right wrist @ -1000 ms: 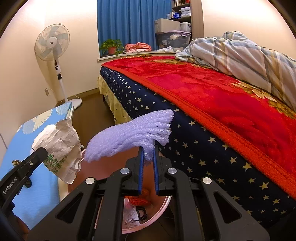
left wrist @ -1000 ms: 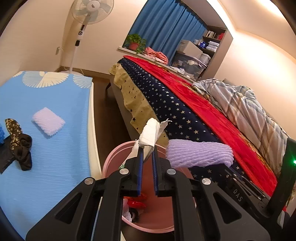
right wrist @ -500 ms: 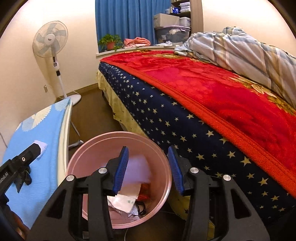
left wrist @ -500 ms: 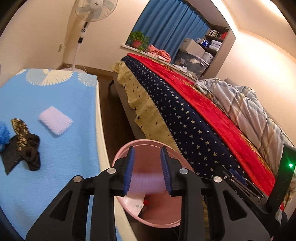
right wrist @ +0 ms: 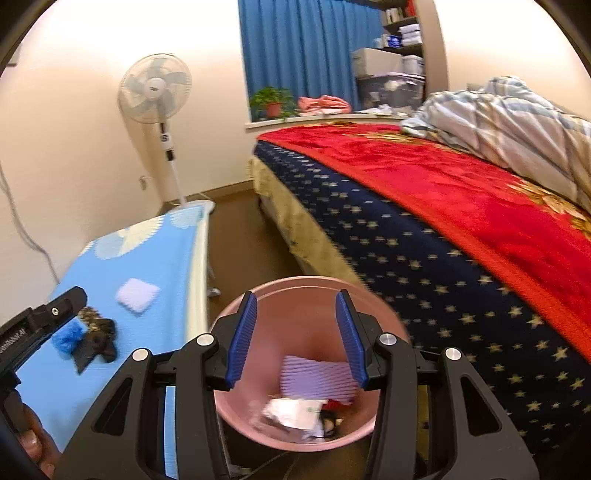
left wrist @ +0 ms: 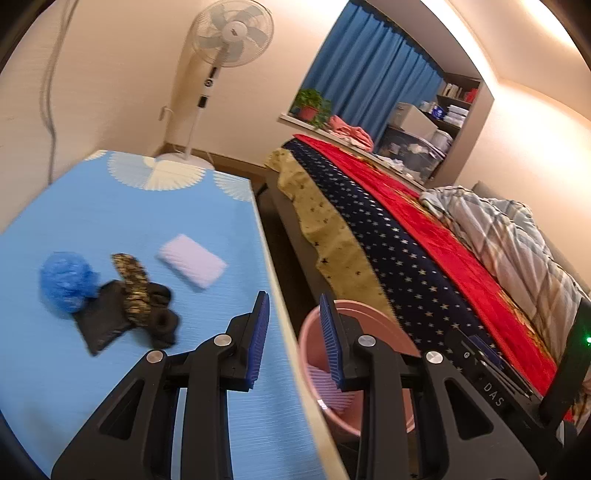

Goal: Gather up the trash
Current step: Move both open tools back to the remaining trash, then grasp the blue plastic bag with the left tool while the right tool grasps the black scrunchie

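Observation:
A pink bin (right wrist: 295,281) stands on the floor between the bed and the table. In it lie a purple foam sheet (right wrist: 314,376), crumpled white paper (right wrist: 291,410) and a red scrap. My right gripper (right wrist: 296,295) hangs open over the bin with nothing between its fingers. My left gripper (left wrist: 293,299) is open and empty over the table's edge, with the bin (left wrist: 306,354) to its right. On the blue-covered table (left wrist: 129,206) lie a pale foam pad (left wrist: 192,266), a crumpled blue plastic ball (left wrist: 64,280) and a dark heap of black pieces (left wrist: 147,314).
A bed with a starry navy and red blanket (right wrist: 461,221) runs along the right, with a plaid quilt (right wrist: 517,122) on it. A standing fan (left wrist: 229,33) is behind the table. A strip of brown floor (right wrist: 240,240) separates table and bed.
Both grippers have opened: the white paper and the purple foam sleeve left them and fell into the bin. The left gripper has swung left toward the table.

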Tool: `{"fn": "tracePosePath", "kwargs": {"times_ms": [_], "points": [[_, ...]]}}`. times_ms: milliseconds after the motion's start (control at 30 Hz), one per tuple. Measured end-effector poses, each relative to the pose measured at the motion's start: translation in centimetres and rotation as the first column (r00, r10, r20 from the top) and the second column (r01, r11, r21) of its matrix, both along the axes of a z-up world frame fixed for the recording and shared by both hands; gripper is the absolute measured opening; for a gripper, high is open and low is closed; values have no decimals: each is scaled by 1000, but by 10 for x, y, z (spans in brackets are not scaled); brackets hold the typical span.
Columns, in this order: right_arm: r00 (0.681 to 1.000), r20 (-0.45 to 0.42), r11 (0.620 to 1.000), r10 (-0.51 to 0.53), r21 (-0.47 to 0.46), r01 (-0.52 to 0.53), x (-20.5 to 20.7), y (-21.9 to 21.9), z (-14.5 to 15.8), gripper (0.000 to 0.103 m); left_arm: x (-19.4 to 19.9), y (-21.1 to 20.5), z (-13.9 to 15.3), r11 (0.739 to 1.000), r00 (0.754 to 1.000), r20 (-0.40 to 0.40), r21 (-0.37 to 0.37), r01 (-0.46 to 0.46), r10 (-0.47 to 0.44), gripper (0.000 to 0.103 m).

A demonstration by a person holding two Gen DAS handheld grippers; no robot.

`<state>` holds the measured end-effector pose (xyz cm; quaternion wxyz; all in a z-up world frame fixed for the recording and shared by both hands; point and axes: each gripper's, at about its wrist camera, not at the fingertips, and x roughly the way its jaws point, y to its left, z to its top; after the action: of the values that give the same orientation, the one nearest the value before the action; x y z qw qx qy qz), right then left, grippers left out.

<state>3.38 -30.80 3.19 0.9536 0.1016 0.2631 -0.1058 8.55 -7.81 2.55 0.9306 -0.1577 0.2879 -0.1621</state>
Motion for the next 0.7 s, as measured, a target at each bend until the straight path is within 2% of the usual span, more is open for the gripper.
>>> {"fn": "tracePosePath", "kwargs": {"times_ms": [300, 533, 700], "points": [[988, 39, 988, 150, 38, -152, 21, 62, -1, 45, -5, 57, -8, 990, 990, -7, 29, -140, 140, 29], [964, 24, 962, 264, 72, -265, 46, 111, -19, 44, -1, 100, -25, 960, 960, -43, 64, -273, 276, 28], [946, 7, 940, 325, 105, -324, 63, 138, -34, 44, 3, 122, -40, 931, 930, -75, 94, -352, 359, 28]]}}
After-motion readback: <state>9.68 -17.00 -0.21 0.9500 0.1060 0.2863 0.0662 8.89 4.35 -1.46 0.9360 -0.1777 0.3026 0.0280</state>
